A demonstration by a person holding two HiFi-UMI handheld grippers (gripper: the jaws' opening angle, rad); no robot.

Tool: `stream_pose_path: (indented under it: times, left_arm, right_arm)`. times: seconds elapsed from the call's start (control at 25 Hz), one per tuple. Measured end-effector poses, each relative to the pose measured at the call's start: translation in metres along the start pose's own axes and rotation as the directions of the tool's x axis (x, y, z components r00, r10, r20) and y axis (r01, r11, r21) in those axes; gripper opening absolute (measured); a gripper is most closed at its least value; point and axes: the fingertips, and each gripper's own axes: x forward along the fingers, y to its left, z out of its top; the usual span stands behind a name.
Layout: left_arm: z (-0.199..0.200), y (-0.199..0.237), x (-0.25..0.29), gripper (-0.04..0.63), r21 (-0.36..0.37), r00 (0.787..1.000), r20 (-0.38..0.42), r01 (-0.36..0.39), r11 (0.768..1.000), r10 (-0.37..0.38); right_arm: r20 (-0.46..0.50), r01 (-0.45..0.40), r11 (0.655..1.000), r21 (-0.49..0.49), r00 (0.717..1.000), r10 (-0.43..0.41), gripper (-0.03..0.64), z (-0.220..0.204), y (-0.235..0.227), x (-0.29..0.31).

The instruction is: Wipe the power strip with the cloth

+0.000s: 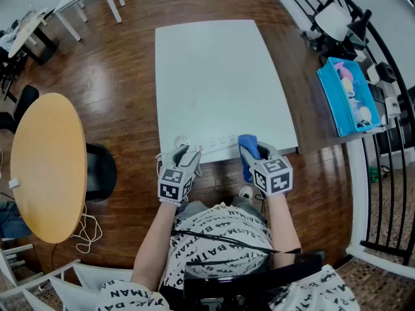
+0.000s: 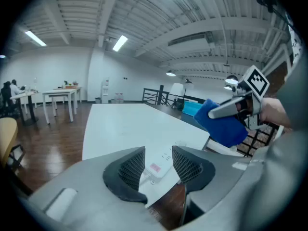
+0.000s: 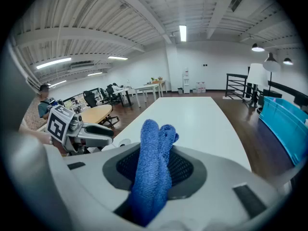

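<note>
The right gripper (image 3: 157, 154) is pinching the blue cloth (image 3: 153, 179) tight between its jaws, with a folded wad sticking up past the tips and the rest hanging down behind them. It is hovering at the near edge of the white table (image 1: 220, 76), just beside the right end of the power strip (image 1: 215, 140), and the cloth is not yet looking pressed onto it. The strip is lying flat along that near edge, its sockets facing up.

The left gripper (image 2: 158, 151) is waiting with its jaws spread and nothing between them; the strip's left end is showing in the gap, a little beyond the tips.

To do this step well, I judge the free wad of cloth should be leading, not the hard jaw tips, so the plastic is not getting scraped. The strip is light and sitting close to the edge, so it is likely to slide or tip off under a sideways stroke. Closing the left jaws on the strip's end, or pressing it down there, would be steadying it. Strokes running along the strip's length, away from the table edge, look safest.
</note>
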Motion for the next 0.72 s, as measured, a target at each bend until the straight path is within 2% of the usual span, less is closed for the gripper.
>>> stream_pose_path:
  times: [0.16,0.32,0.4,0.52,0.6,0.72]
  left_arm:
    - [-0.021,-0.003,0.013,0.313,0.087,0.995,-0.059,0.09,0.992,-0.085]
    - [-0.038,0.001,0.029,0.34,0.191,0.985,-0.122,0.144,0.971,-0.122]
    - [-0.047,0.003,0.041,0.358,0.287,0.977,-0.176,0.171,0.943,-0.124]
    - [-0.063,-0.002,0.06,0.371,0.411,0.954,-0.265,0.241,0.879,-0.138]
    - [-0.07,-0.005,0.072,0.37,0.441,0.94,-0.307,0.279,0.853,-0.148]
    - [-0.072,-0.005,0.082,0.37,0.434,0.922,-0.345,0.321,0.842,-0.174]
  right_arm:
    - [-0.009,0.015,1.0,0.017,1.0,-0.015,0.135,-0.004,0.0,0.0]
    - [-0.015,0.035,0.999,0.012,0.999,-0.035,0.135,-0.003,0.003,-0.003]
    - [-0.019,0.045,0.999,0.015,0.999,-0.045,0.135,-0.003,0.003,-0.002]
    - [-0.034,0.056,0.998,0.019,0.998,-0.055,0.135,-0.009,0.003,-0.002]
    - [-0.043,0.061,0.998,0.017,0.997,-0.061,0.135,-0.012,0.0,-0.002]
    - [-0.059,0.067,0.998,0.017,0.996,-0.066,0.135,-0.013,-0.006,0.0]
